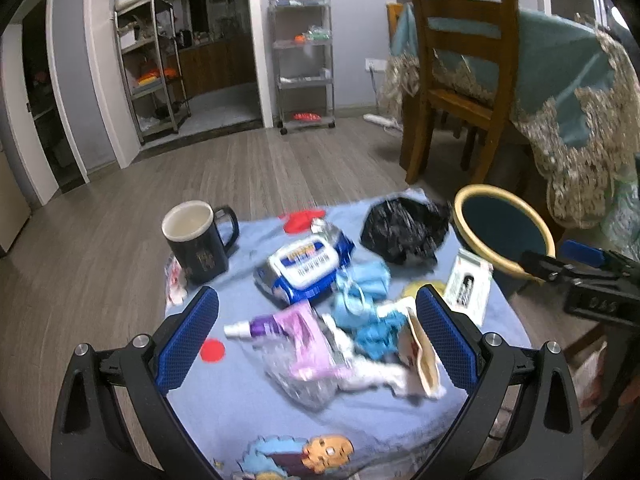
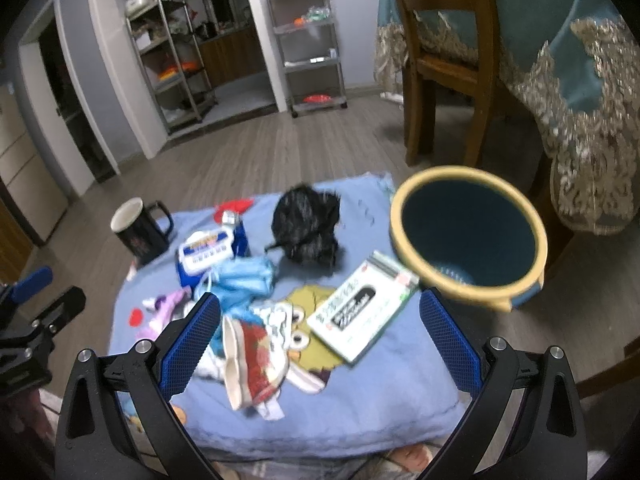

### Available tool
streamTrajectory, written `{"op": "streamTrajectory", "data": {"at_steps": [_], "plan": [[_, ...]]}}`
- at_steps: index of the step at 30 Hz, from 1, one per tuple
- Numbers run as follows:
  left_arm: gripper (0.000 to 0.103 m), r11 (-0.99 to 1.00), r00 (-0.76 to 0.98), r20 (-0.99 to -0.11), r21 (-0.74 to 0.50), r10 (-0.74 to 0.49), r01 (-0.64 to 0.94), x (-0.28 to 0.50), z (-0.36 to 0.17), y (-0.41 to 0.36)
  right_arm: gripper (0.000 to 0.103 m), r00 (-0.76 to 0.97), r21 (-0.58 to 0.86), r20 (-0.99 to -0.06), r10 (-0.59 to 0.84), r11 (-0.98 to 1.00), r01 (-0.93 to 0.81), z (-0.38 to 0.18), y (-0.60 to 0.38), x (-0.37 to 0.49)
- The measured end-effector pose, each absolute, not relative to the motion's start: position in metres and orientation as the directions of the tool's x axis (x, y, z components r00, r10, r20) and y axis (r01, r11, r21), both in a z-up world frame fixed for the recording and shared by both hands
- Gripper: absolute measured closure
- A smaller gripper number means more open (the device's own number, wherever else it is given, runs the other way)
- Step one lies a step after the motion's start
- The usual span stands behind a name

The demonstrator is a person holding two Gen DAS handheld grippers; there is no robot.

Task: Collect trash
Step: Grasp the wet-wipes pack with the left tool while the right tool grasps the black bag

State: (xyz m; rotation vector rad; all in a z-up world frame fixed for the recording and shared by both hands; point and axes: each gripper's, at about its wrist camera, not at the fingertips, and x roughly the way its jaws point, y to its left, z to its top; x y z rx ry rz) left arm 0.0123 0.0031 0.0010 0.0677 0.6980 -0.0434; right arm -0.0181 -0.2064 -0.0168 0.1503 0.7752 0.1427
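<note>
Trash lies on a low table under a light blue cartoon cloth. There is a crumpled black bag, a blue wipes pack, crumpled blue masks, a purple-and-clear wrapper, a red-and-white snack wrapper and a white flat box. A dark bin with a yellow rim stands at the table's right. My left gripper and right gripper are both open and empty above the near trash.
A black mug stands at the table's far left. A wooden chair and a table with a teal lace cloth are behind the bin. Metal shelves stand by the far wall.
</note>
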Motion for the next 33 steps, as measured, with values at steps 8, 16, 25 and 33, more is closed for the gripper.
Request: {"op": "streamTrajectory", "data": {"at_steps": [8, 16, 25, 33], "plan": [[0.006, 0.994, 0.768, -0.639, 0.054, -0.040, 0.097, 0.065, 0.012, 0.022, 0.004, 0.735, 0.102, -0.664, 0.134, 0.991, -0.088, 0.015, -0.222, 0.043], [0.006, 0.995, 0.717, -0.697, 0.061, -0.014, 0.079, 0.127, -0.022, 0.044, 0.004, 0.652, 0.218, -0.726, 0.218, 0.973, -0.083, -0.019, -0.228, 0.112], [0.006, 0.980, 0.648, -0.757, 0.060, -0.078, 0.188, 0.176, -0.069, 0.011, 0.016, 0.531, 0.240, -0.807, 0.256, 0.966, -0.102, -0.069, -0.207, 0.163], [0.031, 0.957, 0.563, -0.813, 0.022, -0.152, 0.291, 0.205, -0.111, -0.026, 0.038, 0.457, 0.351, -0.821, 0.344, 0.934, -0.073, -0.097, -0.209, 0.187]]}}
